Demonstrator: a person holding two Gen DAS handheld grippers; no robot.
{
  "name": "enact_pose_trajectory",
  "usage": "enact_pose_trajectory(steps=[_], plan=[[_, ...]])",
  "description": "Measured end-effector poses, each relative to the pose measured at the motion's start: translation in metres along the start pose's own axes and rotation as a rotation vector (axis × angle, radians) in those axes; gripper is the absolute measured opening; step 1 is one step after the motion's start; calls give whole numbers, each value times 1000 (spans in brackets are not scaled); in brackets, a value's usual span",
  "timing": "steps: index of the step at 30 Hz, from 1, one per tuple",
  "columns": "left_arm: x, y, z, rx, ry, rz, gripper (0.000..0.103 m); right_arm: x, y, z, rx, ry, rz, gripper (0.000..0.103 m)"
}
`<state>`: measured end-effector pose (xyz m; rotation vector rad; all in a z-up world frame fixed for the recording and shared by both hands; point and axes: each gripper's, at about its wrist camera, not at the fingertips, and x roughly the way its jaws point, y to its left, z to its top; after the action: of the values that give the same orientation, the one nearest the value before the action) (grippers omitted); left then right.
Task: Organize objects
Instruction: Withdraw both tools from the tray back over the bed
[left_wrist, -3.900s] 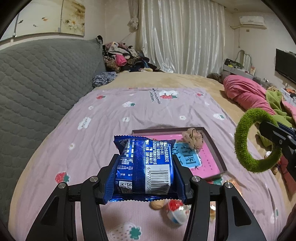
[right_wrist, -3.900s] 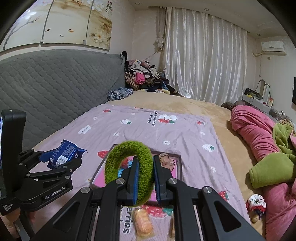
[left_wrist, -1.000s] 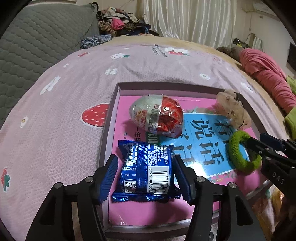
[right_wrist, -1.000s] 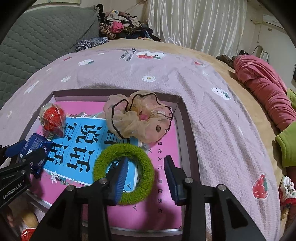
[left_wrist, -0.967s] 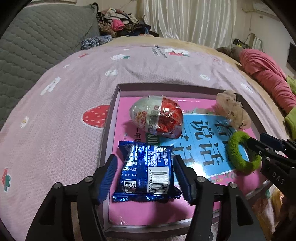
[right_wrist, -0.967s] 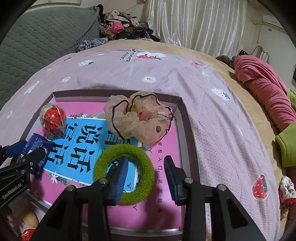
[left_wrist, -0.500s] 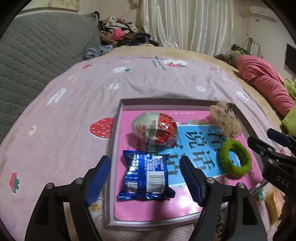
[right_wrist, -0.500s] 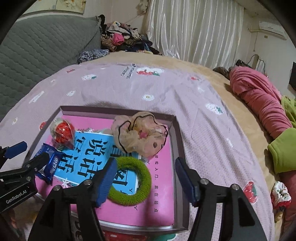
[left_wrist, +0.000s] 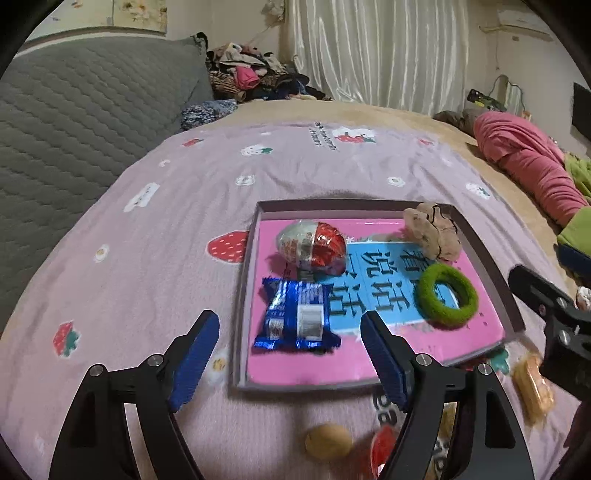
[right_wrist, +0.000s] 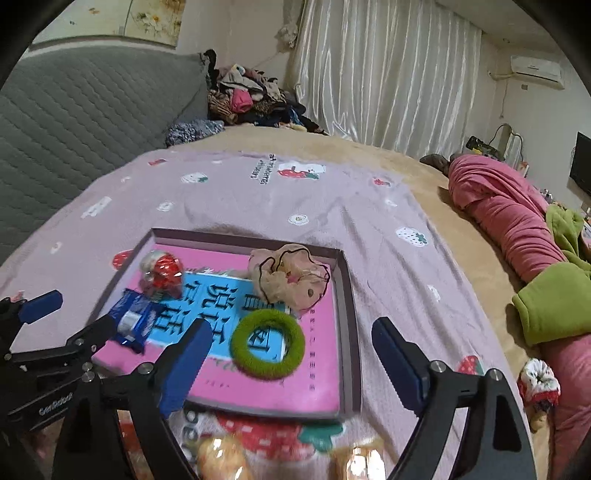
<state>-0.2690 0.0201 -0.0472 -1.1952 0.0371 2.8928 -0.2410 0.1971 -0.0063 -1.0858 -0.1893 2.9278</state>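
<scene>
**Both grippers empty above the tray**

The left gripper (left_wrist: 290, 356) has just been opening; its jaws stand apart and empty. The blue snack packet (left_wrist: 297, 319) lies in the tray (left_wrist: 242, 295), near left. The right gripper (right_wrist: 291, 360), also just opening, gapes empty over the green hair ring (right_wrist: 267, 345), near right. A foil egg (left_wrist: 312, 246) and beige scrunchie (right_wrist: 290, 278) lie farther back.

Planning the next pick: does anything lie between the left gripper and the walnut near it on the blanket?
Nothing visible does. The walnut lies bare on the blanket, just under the open left gripper, outside the tray.
</scene>
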Motion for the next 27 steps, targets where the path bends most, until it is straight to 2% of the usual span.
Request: enact_pose_trajectory(steps=[10,13,21,27], plan=[[-51,8,-19,-27,6,2,81,-40,-4,-20,11,36,9,90],[-69,10,-21,-30,-5,-18,81,-54,0,-21,0,31,3,90],[-112,22,-25,-28,-21,7,81,-98,8,-21,-15,6,7,90],[-152,27,-28,-24,-60,9,81,-132,9,-25,-16,-26,-1,91]])
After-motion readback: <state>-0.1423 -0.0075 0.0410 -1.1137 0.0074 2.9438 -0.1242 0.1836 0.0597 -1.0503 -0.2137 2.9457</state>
